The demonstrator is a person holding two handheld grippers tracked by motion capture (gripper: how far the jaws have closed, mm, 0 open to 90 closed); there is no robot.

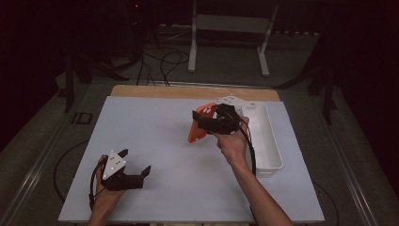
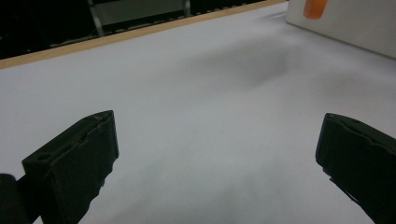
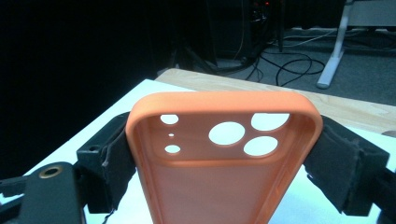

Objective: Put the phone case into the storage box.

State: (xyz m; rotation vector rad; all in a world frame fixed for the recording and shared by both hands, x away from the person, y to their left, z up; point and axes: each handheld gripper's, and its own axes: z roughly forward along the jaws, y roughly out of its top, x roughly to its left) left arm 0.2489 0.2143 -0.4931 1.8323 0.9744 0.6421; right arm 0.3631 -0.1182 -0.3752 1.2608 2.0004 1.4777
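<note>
An orange phone case [image 3: 219, 163] with round camera holes sits between my right gripper's [image 3: 222, 158] two padded jaws, which press on its long sides. In the high view the right gripper [image 1: 207, 123] holds the orange case [image 1: 196, 129] above the middle of the white table, just left of a white bin [image 1: 266, 136]. My left gripper [image 1: 136, 162] rests low near the table's front left, jaws wide apart. Its own view shows the left gripper [image 2: 217, 154] open over bare white tabletop [image 2: 196, 93] with nothing between the jaws.
The long white bin stands at the right side of the table, its wall [image 2: 345, 23] seen far off in the left gripper view. A wooden strip [image 1: 188, 92] runs along the table's far edge. Cables and a white stand [image 1: 230, 28] lie on the floor beyond.
</note>
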